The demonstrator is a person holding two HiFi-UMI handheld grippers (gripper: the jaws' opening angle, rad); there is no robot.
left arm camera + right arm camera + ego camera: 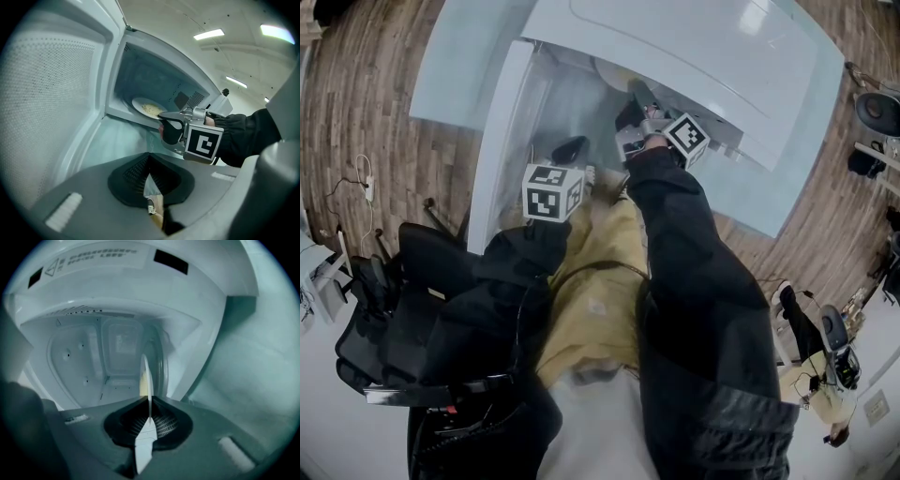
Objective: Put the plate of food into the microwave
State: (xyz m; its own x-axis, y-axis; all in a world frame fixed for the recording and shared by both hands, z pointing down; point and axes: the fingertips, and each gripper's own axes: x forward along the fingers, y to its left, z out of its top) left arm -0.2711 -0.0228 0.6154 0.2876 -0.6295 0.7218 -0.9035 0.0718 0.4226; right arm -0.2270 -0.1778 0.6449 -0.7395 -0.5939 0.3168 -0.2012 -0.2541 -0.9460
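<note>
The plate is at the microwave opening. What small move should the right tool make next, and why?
Probably push the right tool slightly deeper, keeping its grip: it is shut on the rim of the plate, and the plate looks only partly inside the open microwave.

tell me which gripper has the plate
The right gripper, clamped on the rim of the plate at the open microwave; the left gripper holds nothing.

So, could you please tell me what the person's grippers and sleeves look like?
The left gripper and right gripper have grey bodies with black ribbed pads; each carries a white cube with black square markers. Both sleeves are black, with gathered cuffs.
</note>
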